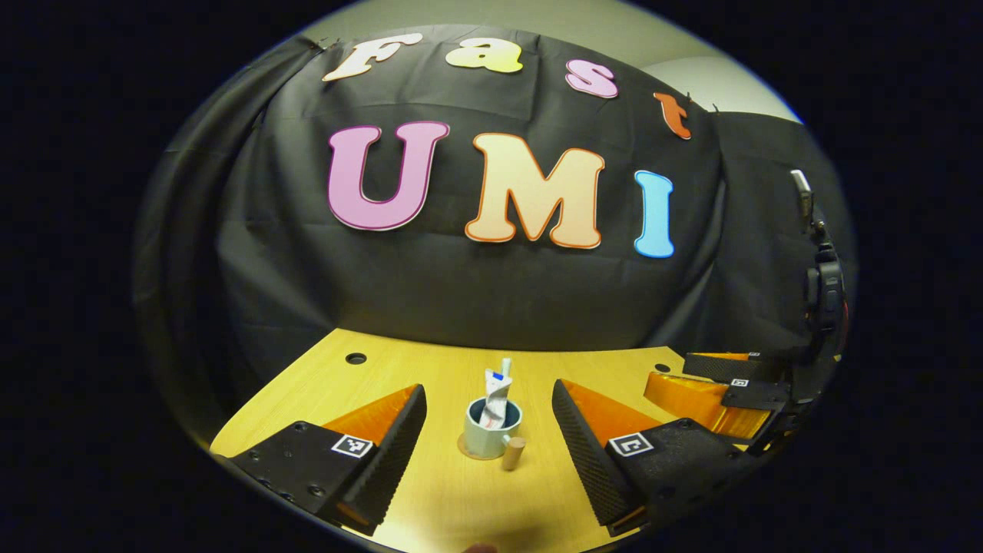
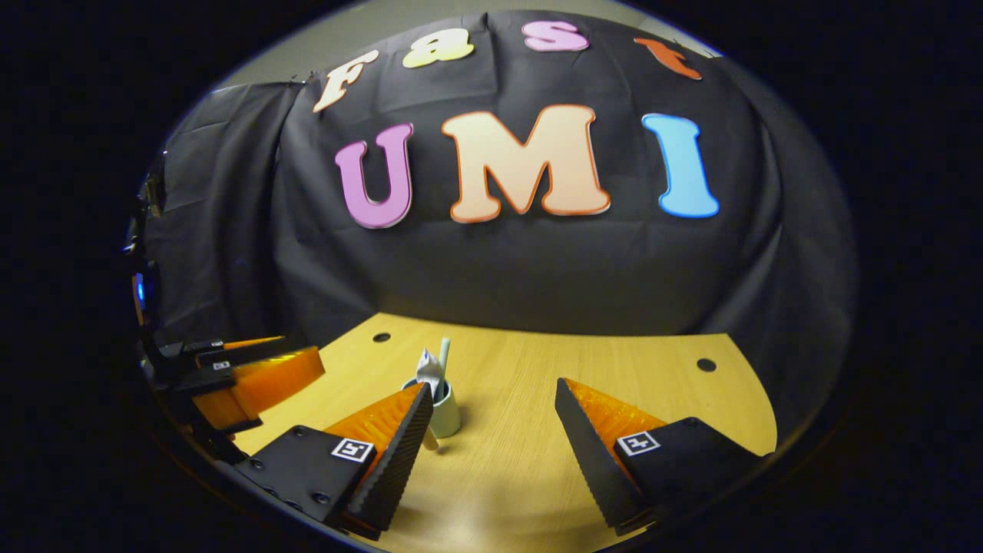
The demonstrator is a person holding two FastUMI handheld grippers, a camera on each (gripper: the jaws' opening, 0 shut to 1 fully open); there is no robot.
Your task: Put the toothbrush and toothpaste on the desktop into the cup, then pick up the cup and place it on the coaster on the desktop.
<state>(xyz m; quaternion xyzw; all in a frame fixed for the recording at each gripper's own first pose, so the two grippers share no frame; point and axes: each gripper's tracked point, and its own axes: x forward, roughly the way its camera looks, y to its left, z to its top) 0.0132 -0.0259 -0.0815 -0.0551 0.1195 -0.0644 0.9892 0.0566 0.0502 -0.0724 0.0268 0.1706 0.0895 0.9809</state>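
A pale mug (image 1: 491, 436) with a wooden handle (image 1: 512, 453) stands on the wooden desktop (image 1: 461, 499), with a thin tan coaster (image 1: 464, 448) showing under its base. A white toothpaste tube (image 1: 495, 401) and a toothbrush (image 1: 505, 367) stick up out of it. My left gripper (image 1: 488, 385) is open, pulled back from the mug, which sits between its fingers farther off. In the right gripper view the mug (image 2: 447, 415) is half hidden behind the left finger, with the toothpaste (image 2: 428, 369) and toothbrush (image 2: 443, 353) above. My right gripper (image 2: 491, 384) is open and holds nothing.
The right gripper (image 1: 718, 392) shows at the right edge of the left gripper view; the left gripper (image 2: 257, 376) shows at the left of the right gripper view. The desktop has small round holes (image 2: 706, 365) near its back edge (image 1: 355, 358). Black cloth walls it behind.
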